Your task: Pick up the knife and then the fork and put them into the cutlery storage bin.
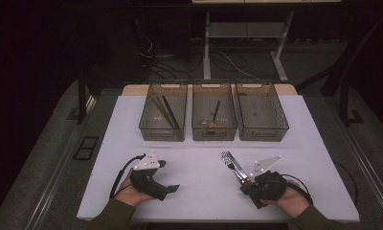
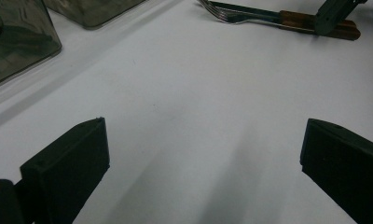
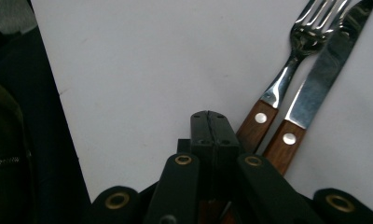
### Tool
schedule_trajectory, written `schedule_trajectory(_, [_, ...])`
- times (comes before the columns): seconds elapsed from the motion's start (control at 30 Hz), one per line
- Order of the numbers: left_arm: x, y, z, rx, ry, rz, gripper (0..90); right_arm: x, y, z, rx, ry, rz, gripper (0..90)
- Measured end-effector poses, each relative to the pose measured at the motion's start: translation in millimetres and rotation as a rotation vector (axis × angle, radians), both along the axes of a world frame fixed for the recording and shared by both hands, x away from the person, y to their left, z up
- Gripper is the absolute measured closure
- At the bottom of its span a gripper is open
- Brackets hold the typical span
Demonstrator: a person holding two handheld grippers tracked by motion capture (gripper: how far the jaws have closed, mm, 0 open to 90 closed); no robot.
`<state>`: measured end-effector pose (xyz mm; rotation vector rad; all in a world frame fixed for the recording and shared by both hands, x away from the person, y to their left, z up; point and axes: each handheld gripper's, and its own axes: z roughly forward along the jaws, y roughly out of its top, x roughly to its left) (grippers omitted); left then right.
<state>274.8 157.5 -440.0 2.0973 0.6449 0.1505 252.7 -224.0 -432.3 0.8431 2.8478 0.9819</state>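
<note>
A fork (image 1: 227,159) and a knife (image 1: 238,168) with wooden handles lie side by side on the white table (image 1: 199,163), right of centre, tips pointing away from me. In the right gripper view the fork (image 3: 292,60) and knife (image 3: 324,65) run up to the right. My right gripper (image 1: 244,189) rests at their handle ends; its jaws (image 3: 212,122) are pressed together, shut, just left of the fork handle, with wood showing underneath. My left gripper (image 1: 166,176) lies at the front left, open over bare table (image 2: 203,154). Its camera shows the fork (image 2: 222,11) far off.
Three clear bins stand in a row at the back of the table. The left bin (image 1: 162,136) holds long sticks, the middle bin (image 1: 214,136) a dark utensil, and the right bin (image 1: 264,136) looks nearly bare. Dark floor and table legs lie beyond.
</note>
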Motion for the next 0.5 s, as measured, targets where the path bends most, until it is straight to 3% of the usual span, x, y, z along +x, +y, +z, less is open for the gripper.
schedule_trajectory(0.23, [0.0,0.1,0.1,0.0,0.0,0.0,0.5,-0.5,1.4,-2.4,-0.048,-0.014,-0.002,90.0])
schedule_trajectory(0.5, [-0.1,0.1,0.2,0.0,0.0,0.0,0.5,3.4,-6.2,-1.1,-0.05,-0.02,-0.021,90.0])
